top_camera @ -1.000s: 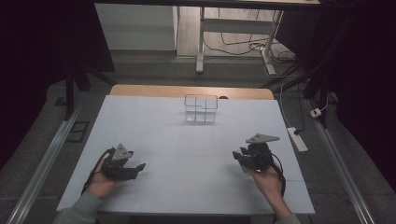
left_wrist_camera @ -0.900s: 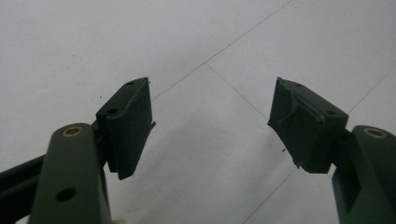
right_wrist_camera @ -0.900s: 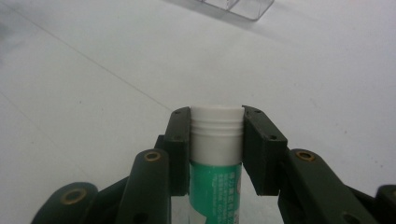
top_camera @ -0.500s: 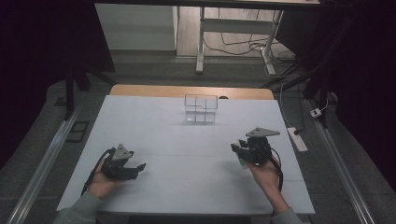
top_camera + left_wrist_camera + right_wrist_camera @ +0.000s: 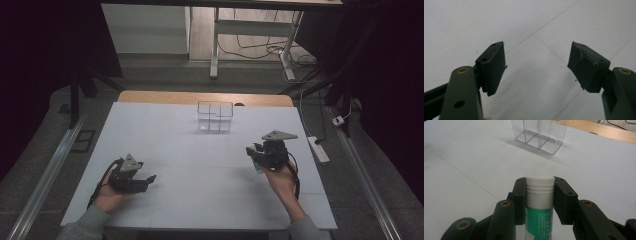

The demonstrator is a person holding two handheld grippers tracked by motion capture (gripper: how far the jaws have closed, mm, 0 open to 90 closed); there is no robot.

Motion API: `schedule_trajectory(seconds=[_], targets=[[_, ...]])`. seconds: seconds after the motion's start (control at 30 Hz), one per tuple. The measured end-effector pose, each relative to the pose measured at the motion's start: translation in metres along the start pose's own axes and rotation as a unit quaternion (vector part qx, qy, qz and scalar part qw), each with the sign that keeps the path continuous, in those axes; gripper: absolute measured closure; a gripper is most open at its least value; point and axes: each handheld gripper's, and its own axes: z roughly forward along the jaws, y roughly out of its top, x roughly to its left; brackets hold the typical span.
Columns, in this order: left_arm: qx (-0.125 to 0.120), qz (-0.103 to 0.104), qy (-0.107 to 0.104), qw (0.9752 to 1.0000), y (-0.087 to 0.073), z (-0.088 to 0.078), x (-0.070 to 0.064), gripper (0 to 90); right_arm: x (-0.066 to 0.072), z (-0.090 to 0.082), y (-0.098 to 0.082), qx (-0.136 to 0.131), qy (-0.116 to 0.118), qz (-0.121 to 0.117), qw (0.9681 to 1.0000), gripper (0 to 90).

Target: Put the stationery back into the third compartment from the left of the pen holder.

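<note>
My right gripper (image 5: 539, 185) is shut on a green tube with a white ribbed cap (image 5: 539, 195), the pads pressing the cap's sides. In the high view the right gripper (image 5: 254, 153) hangs over the table's right half, the green tube (image 5: 256, 166) peeking out below it. A clear plastic organizer with several compartments (image 5: 215, 116) (image 5: 539, 133) stands at the table's far middle, ahead of the tube. My left gripper (image 5: 149, 179) (image 5: 537, 63) rests low at the front left, its jaws open with only bare tabletop between them.
The white tabletop (image 5: 190, 160) has a wooden strip (image 5: 150, 96) along its far edge. A power strip (image 5: 318, 149) lies off the right edge. Metal rails run along both sides on the floor; a table frame with cables stands beyond.
The right hand has lifted slightly and shifted a little toward the far side with the tube still gripped. The left hand has stayed put.
</note>
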Motion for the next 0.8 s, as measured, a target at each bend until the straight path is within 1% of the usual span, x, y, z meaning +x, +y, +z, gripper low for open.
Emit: schedule_trajectory(seconds=[0.17, 0.27, 0.47, 0.8], targets=[[0.0, 0.0, 0.0, 1.0, 0.0, 0.0, 0.0, 29.6, -0.001, 0.003, 0.003, -0.006, 0.001, 0.003, 1.0, 64.2], [0.0, 0.0, 0.0, 1.0, 0.0, 0.0, 0.0, 29.5, -0.001, 0.004, 0.006, -0.009, 0.0, 0.001, 1.0, 64.2], [0.0, 0.001, 0.0, 1.0, 0.0, 0.0, 0.0, 29.5, 0.002, 0.012, 0.013, -0.011, 0.002, -0.007, 0.9999, 64.2], [0.001, 0.001, -0.001, 1.0, 0.0, 0.0, 0.0, 29.5, 0.004, 0.023, 0.027, -0.024, 0.003, -0.006, 0.9997, 64.2]])
